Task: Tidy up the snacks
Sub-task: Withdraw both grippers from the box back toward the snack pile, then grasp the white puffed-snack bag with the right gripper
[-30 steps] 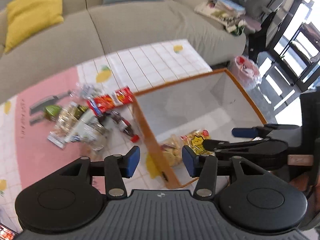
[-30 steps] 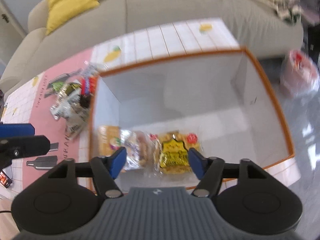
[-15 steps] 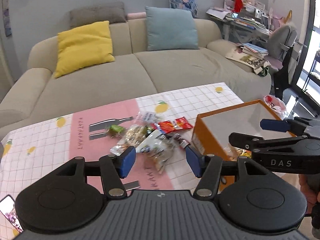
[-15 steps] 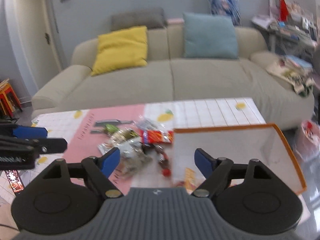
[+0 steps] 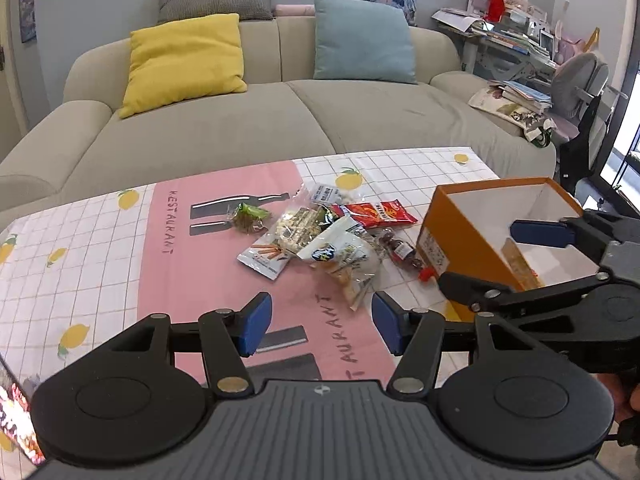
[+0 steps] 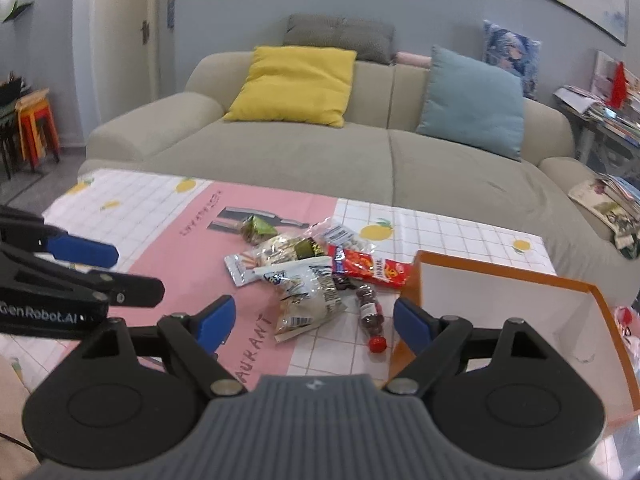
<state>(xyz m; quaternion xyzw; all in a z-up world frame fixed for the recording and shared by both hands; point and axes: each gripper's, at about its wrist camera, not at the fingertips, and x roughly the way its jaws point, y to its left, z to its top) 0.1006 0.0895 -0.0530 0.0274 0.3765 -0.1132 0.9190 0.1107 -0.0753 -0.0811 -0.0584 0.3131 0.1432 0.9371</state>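
Several snack packets lie in a pile on the tablecloth: a red packet (image 5: 372, 214) (image 6: 368, 266), a white bag (image 5: 340, 256) (image 6: 304, 296), a small dark bottle with a red cap (image 5: 400, 250) (image 6: 370, 314) and a green packet (image 5: 250, 216). To their right stands an orange box (image 5: 460, 220) (image 6: 500, 276) with a white inside. My left gripper (image 5: 322, 322) is open and empty, short of the pile. My right gripper (image 6: 313, 320) hangs over the white bag and bottle, its jaws opening with nothing between the pads. Each gripper also shows at the edge of the other's view.
A beige sofa (image 5: 280, 120) with a yellow cushion (image 5: 188, 60) and a blue cushion (image 5: 364, 40) runs behind the table. A phone (image 5: 16, 412) lies at the table's near left. A cluttered desk and chair (image 5: 576, 80) stand right; stools (image 6: 36, 128) stand far left.
Both views have swung up and left, from looking down into the orange box to facing the snack pile and sofa. The right gripper's jaws have widened.
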